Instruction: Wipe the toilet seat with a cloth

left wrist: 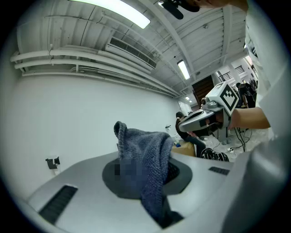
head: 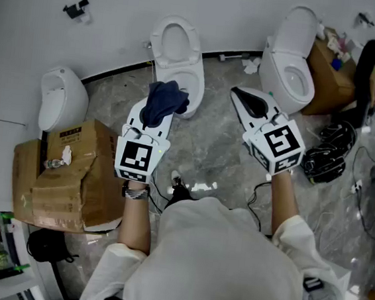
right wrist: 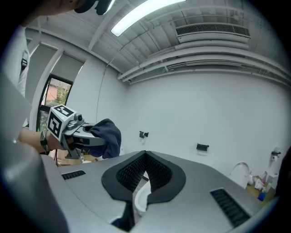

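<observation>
Dark blue knit cloth (head: 165, 102) is clamped in left gripper (head: 153, 120), held in front of the white oval toilet seat (head: 158, 44). Right gripper (head: 241, 97) is closed, empty. Crushed cardboard box (head: 71, 180) is seen at the floor's left edge, black cables (head: 330, 158) at the right.

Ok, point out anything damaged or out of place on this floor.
The cardboard box at left is crushed and torn, its top caved in. Crumpled paper lies on the floor beside the right toilet, and black bundles, seemingly cables, lie heaped at right.
</observation>
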### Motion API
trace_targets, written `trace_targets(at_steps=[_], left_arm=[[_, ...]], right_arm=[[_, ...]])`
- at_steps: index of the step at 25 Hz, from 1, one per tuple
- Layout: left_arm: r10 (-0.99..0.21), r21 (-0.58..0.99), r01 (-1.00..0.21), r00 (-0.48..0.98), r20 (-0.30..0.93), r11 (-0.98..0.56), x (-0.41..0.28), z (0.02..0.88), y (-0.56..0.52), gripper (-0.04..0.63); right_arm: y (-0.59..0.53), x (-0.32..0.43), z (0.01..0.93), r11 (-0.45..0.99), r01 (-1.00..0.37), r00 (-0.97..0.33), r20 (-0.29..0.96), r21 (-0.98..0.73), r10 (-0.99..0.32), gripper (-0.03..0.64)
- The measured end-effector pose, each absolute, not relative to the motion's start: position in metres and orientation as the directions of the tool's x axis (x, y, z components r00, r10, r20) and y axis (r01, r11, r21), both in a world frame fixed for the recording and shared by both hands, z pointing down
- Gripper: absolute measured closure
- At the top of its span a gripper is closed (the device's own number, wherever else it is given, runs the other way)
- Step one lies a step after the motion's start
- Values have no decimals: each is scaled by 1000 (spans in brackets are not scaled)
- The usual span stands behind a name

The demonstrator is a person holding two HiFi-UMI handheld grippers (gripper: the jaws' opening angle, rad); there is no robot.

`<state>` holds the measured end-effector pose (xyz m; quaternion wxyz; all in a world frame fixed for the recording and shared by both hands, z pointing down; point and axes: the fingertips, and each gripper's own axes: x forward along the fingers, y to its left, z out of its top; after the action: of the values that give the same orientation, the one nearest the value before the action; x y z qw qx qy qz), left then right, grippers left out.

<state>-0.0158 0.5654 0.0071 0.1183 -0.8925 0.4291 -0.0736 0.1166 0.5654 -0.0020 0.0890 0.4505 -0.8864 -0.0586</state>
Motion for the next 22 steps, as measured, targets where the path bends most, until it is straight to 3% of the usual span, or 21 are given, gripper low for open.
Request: trace_targets(at_steps=[13,22], left_arm=[[-800,-255,-766,596,63,-590,6,15,589,546],[-812,-244,-781,581,50,-574,-23,23,509,546]], right_arm=[[584,151,8,577,-800,-564,120,165,-817,588],[507,136,9,559,-809,-548,110,183,-829,588]])
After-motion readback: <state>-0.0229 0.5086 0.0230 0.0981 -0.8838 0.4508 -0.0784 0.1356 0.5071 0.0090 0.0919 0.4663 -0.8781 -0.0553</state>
